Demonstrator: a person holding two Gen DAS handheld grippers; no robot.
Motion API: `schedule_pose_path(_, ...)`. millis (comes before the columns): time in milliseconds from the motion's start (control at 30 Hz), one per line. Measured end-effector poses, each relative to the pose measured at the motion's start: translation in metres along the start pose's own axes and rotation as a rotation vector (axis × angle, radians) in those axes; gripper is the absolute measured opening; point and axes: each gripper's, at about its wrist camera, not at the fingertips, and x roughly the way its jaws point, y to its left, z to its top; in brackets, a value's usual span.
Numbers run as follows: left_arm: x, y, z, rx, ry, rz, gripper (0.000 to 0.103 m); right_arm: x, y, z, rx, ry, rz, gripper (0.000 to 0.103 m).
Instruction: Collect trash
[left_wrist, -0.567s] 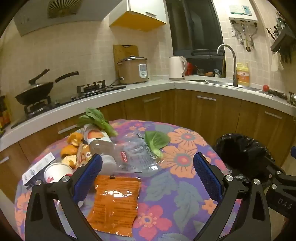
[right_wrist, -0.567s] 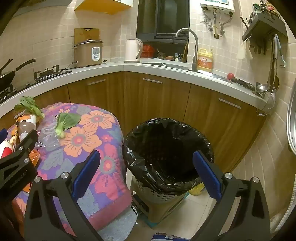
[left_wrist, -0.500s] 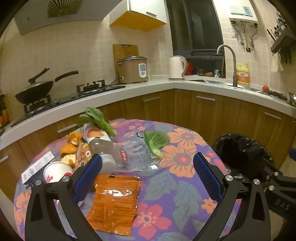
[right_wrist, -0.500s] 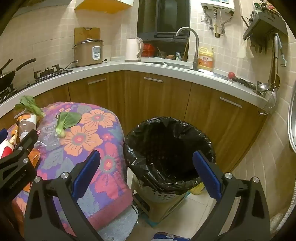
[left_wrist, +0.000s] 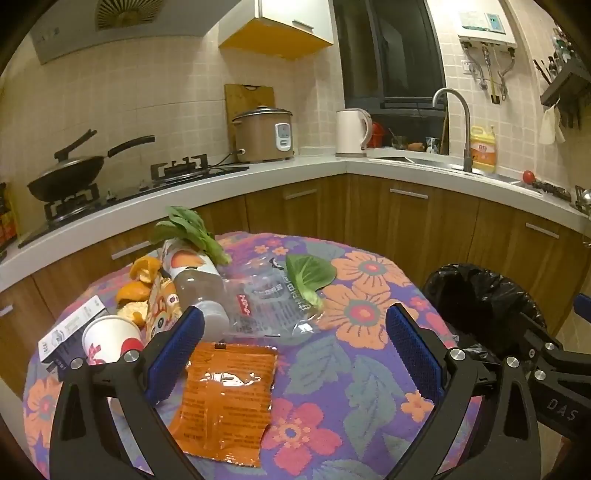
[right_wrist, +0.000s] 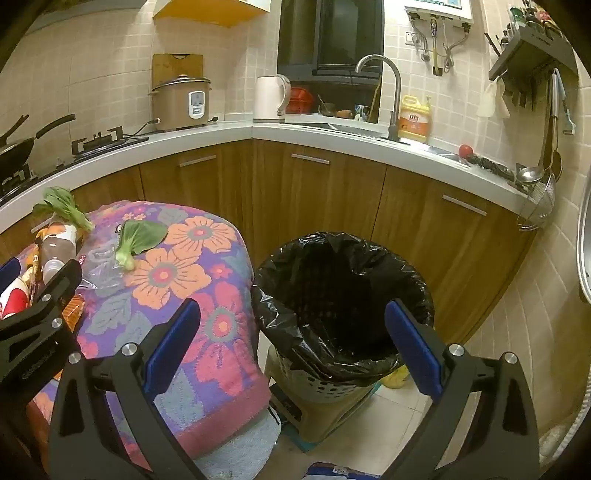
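Trash lies on the flowered table (left_wrist: 369, 387): an orange packet (left_wrist: 225, 398), a clear plastic bag (left_wrist: 266, 299), a plastic bottle (left_wrist: 195, 284), a green leaf (left_wrist: 308, 275), leafy greens (left_wrist: 188, 229), orange peels (left_wrist: 142, 284), a paper cup (left_wrist: 109, 338) and a small box (left_wrist: 66, 330). My left gripper (left_wrist: 293, 354) hovers open above the table's near side, empty, with the orange packet beneath its left finger. My right gripper (right_wrist: 291, 350) is open and empty, held above the floor in front of the black-lined bin (right_wrist: 343, 306), which stands right of the table (right_wrist: 207, 332).
Wooden cabinets (right_wrist: 314, 195) under a white counter curve behind the table and bin. On the counter stand a wok (left_wrist: 66, 177), rice cooker (left_wrist: 264, 134), kettle (left_wrist: 351, 131) and sink tap (left_wrist: 452, 122). Tiled floor (right_wrist: 373, 432) shows around the bin.
Both views have shifted only slightly; the left gripper has eased a little over the table. Nothing was grasped or released.
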Motion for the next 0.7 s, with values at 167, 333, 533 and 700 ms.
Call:
schedule_pose_path(167, -0.003, -0.006, 0.003, 0.004, 0.014, 0.008, 0.096, 0.002, 0.000, -0.001, -0.002, 0.003, -0.001, 0.095)
schedule_pose_path(333, -0.004, -0.015, 0.004, 0.009, 0.018, 0.029, 0.096, 0.006, -0.002, -0.001, 0.013, 0.023, 0.014, 0.095)
schedule_pose_path(533, -0.002, -0.016, 0.003, 0.004, 0.021, 0.022, 0.096, 0.007, -0.001, -0.001, 0.010, 0.020, 0.011, 0.095)
schedule_pose_path(700, -0.001, -0.018, 0.002, 0.003, 0.020, 0.024, 0.096, 0.006, -0.001, -0.002, 0.010, 0.016, 0.008, 0.095)
